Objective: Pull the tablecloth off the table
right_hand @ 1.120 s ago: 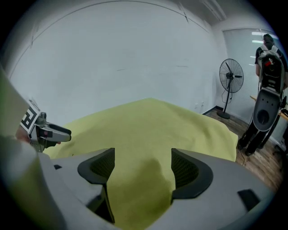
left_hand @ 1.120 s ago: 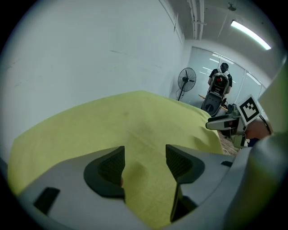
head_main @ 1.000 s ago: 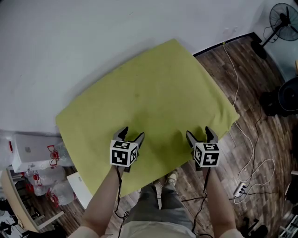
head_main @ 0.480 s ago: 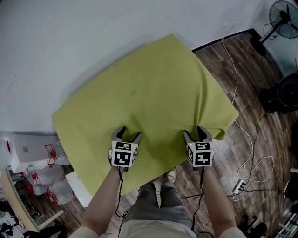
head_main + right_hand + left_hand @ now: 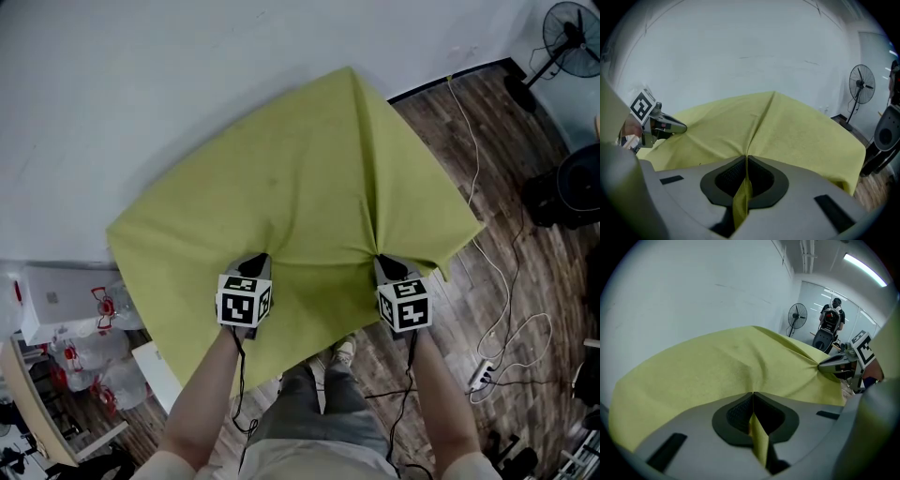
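A yellow-green tablecloth (image 5: 300, 187) covers the whole table, one corner pointing at the white wall. My left gripper (image 5: 255, 262) is shut on a pinch of the cloth near the table's front edge; a thin fold of fabric (image 5: 757, 439) runs between its closed jaws. My right gripper (image 5: 382, 262) is shut on another pinch to the right, with a fold (image 5: 742, 199) clamped in its jaws. Creases in the tablecloth (image 5: 761, 117) radiate from both grips. From the left gripper view the right gripper (image 5: 830, 365) shows on the cloth; from the right gripper view the left gripper (image 5: 670, 126) shows.
A white wall (image 5: 141, 75) stands right behind the table. White boxes and bags (image 5: 66, 319) lie on the floor at the left. Cables and a power strip (image 5: 487, 375) run over the wood floor at the right, with a standing fan (image 5: 567, 37) beyond.
Both grippers went from open above the cloth to shut on it, each pinching up a fold. The cloth has bunched into creases toward the two grips.
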`<action>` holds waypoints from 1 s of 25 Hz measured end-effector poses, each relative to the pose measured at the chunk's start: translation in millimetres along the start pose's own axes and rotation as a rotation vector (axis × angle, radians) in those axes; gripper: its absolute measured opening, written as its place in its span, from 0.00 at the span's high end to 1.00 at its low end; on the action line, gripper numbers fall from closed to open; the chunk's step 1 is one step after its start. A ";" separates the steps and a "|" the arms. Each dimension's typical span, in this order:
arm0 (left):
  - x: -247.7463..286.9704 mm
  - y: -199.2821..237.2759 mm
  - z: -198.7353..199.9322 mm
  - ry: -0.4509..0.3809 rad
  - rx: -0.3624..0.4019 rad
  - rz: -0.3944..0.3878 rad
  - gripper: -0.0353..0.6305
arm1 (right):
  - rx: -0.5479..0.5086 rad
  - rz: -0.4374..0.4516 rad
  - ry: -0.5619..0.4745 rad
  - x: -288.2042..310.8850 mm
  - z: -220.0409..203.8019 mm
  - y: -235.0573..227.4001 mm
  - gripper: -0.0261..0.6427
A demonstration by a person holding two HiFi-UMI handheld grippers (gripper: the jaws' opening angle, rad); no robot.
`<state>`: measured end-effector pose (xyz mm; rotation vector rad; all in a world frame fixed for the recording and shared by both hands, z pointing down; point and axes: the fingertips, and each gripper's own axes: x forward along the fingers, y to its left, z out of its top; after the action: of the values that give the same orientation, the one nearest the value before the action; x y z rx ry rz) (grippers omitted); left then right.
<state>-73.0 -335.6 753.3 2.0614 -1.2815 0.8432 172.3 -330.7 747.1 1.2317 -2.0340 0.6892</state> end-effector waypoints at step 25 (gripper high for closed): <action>-108.0 -3.0 47.8 -0.253 -0.084 -0.089 0.92 | 0.138 0.225 -0.338 -106.3 60.7 77.5 0.91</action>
<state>-97.2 -309.2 640.7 2.1911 -1.3197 0.4920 123.2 -282.3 619.7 1.2783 -2.4676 0.7796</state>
